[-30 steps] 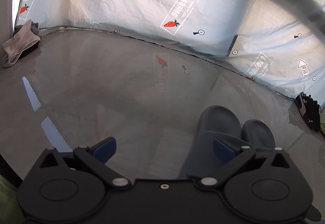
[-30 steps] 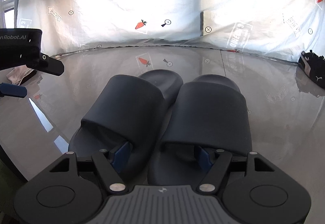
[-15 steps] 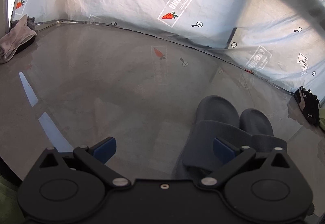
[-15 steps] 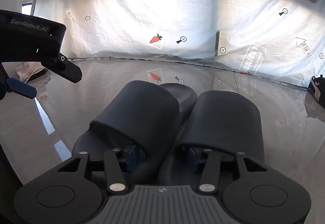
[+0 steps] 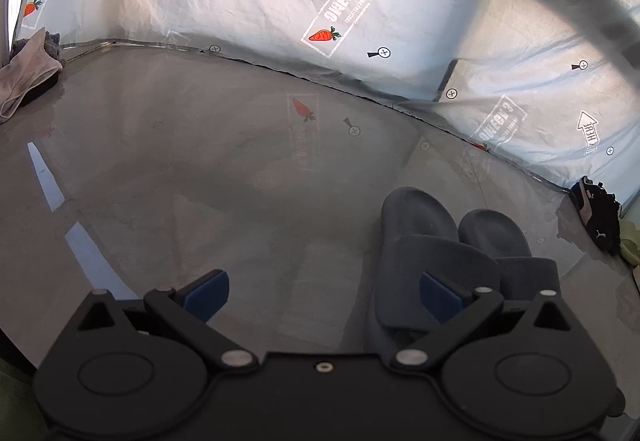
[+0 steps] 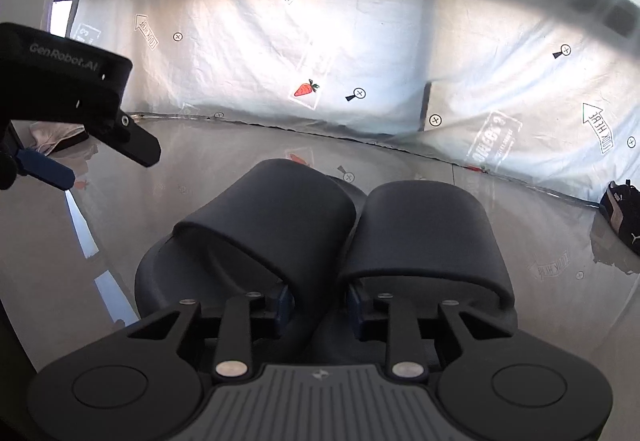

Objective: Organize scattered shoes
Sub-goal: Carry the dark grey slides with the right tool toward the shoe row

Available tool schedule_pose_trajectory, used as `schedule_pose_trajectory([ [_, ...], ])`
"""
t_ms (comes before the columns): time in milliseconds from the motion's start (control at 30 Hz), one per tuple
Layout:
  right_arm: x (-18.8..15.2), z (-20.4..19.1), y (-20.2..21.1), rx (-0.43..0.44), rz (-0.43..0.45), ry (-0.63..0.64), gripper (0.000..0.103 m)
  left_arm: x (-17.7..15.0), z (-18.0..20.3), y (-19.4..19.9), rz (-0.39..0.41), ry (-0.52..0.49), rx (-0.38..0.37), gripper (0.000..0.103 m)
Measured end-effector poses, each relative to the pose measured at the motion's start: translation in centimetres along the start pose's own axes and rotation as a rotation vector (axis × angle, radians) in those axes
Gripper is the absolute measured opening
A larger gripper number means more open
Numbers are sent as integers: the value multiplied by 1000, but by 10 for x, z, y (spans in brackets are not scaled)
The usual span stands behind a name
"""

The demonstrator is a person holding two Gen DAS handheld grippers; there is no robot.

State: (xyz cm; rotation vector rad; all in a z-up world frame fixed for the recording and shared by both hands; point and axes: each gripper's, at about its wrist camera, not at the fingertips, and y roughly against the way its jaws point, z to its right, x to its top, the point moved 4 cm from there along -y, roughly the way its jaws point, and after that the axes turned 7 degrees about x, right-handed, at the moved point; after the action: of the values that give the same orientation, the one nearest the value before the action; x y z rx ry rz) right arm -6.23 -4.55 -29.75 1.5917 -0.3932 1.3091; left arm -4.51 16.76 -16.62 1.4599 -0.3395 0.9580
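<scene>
While the left gripper [image 5: 322, 291] hangs open left of the slippers [image 6: 320, 241], the right gripper [image 6: 318, 305], angled down, has just been closing, pinching their touching inner sides.

Two slides [image 6: 360, 233], one sneaker [image 5: 596, 215]

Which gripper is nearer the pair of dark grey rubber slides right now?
Right. The right gripper has just been closing, a finger inside each of the dark grey rubber slides, pinching their inner sides together. The left gripper hangs open over bare floor beside them.
</scene>
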Motion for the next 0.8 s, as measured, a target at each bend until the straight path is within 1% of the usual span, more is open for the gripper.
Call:
schedule_pose_trajectory([
  [67,-4,4,-2,-8,-15,-29,41,0,-1,-1,-5,3,2,103],
  [100,-6,6,-2,-9,-21,-46,43,-1,-2,-2,-7,5,3,103],
  [200,-7,6,-5,-5,-24,-49,45,0,-5,-3,-10,15,6,103],
  [300,-6,9,-7,13,-46,-67,46,1,-5,-3,-5,19,9,103],
  [333,-6,10,-7,17,-55,-75,48,1,-6,-2,-4,20,10,103],
  [367,-6,11,-5,16,-64,-84,53,1,-6,-2,-3,21,11,103],
  [467,-7,16,3,15,-84,-125,60,1,-9,-1,1,27,17,103],
  [633,-9,17,8,-6,-85,-145,64,2,-11,-3,-1,40,19,103],
  [800,-7,16,3,-17,-88,-166,64,1,-7,-2,0,29,9,103],
])
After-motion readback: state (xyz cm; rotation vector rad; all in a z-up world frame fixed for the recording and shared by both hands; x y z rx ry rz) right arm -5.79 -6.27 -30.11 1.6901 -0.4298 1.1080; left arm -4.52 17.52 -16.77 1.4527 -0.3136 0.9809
